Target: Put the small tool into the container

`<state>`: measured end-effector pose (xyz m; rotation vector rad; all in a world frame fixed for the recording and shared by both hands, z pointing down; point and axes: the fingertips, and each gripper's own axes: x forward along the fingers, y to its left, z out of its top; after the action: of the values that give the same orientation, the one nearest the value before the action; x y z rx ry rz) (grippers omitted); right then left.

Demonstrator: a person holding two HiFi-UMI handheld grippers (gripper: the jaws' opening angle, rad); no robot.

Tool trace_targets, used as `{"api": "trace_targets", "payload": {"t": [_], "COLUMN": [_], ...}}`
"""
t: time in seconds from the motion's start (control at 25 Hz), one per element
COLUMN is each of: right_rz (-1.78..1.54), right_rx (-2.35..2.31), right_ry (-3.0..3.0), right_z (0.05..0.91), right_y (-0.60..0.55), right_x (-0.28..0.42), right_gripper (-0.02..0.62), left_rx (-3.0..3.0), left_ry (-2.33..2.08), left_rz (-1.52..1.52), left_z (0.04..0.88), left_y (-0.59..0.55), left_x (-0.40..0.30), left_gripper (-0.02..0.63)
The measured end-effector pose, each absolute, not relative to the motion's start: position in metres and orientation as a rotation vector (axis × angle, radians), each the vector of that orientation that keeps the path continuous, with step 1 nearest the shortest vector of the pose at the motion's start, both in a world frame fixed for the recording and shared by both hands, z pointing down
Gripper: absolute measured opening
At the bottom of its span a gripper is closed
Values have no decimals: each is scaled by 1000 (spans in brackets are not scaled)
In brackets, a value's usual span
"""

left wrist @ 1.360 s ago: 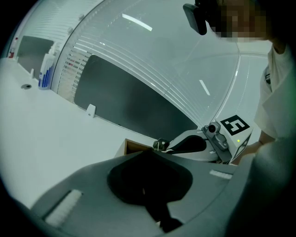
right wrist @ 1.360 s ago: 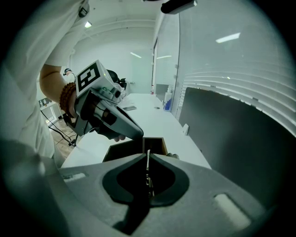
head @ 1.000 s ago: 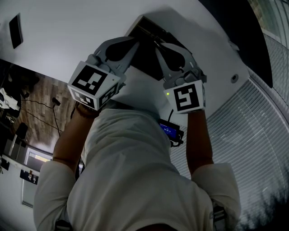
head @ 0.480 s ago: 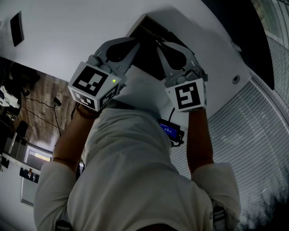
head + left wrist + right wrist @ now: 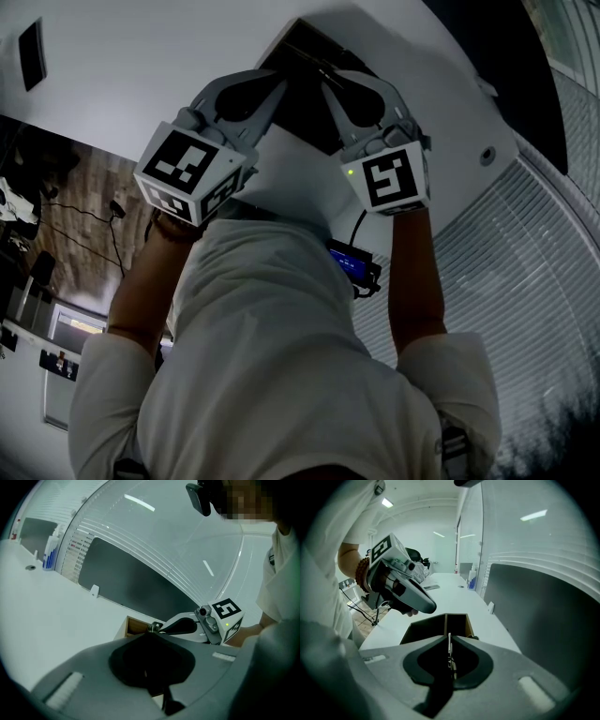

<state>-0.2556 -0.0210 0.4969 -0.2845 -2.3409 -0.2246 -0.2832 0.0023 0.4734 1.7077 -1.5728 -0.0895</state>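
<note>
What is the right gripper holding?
A thin tool, pinched by its flat sides in the right gripper, whose jaws have just been opening.

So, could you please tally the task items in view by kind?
grippers: 2 (left gripper, right gripper; the right's jaws have just been opening, small tool between them)
small tool: 1
container: 1
total: 4

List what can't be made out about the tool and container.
The small tool: only a thin edge shows between the right gripper's jaws, which have just been opening; type unclear.
The container: its inside is too dark in the right gripper view and the head view.
</note>
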Motion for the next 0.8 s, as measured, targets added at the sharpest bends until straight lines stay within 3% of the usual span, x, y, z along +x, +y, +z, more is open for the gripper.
{"api": "trace_targets", "payload": {"t": [0.24, 0.56, 0.64, 0.72, 0.8], "right_rz": [-231, -283, -308, -307, -273], "right_rx": [-266, -236, -215, -180, -141], "right_ry": [-2324, -2393, -2406, -2434, -2481], "right_z": [501, 474, 464, 449, 431], "right_y": [-22, -23, -26, -31, -35], "right_x": [-247, -253, -249, -244, -240], "right_gripper": [69, 71, 58, 2, 2], "left_rx": [1712, 1745, 1763, 1791, 1823], "left_ry": [-1591, -1611, -1612, -1622, -1637], "left_rz": [-83, -76, -70, -72, -77], "left_z": [468, 453, 447, 437, 427], "left_y": [10, 10, 8, 4, -1], "left_x": [-281, -276, -272, -268, -266], "left_gripper": [3, 3, 3, 3, 3]}}
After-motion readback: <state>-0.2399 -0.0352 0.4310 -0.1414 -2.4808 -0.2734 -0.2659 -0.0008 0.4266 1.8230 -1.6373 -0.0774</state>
